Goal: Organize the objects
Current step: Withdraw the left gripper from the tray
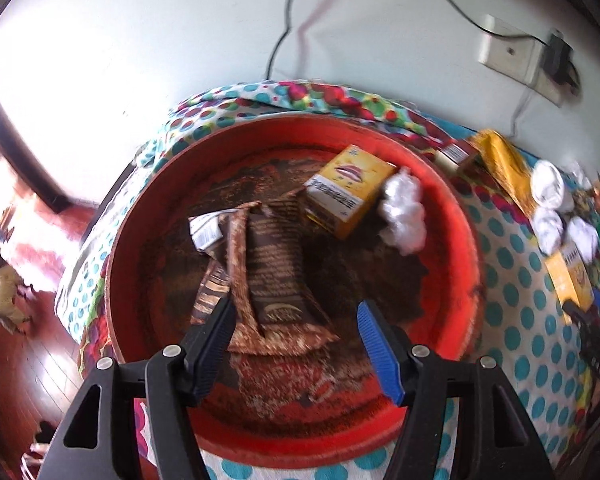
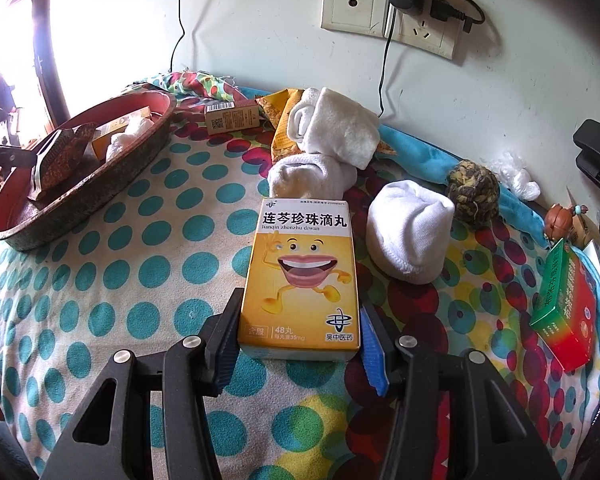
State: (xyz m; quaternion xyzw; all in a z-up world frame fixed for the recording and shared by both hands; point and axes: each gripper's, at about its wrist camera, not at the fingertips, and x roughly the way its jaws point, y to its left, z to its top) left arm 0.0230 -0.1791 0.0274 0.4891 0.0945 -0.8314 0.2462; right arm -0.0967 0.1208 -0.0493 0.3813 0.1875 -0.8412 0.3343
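In the left wrist view my left gripper is open and empty above a round red tray. The tray holds a brown foil packet, a yellow medicine box and a white plastic wad. In the right wrist view my right gripper is shut on a second yellow medicine box with a smiling cartoon mouth, low over the dotted cloth. The tray lies at the left in that view.
On the dotted cloth lie rolled white socks, a dried tea ball, a green and red box, a brown carton and a yellow packet. A wall socket with cables is behind.
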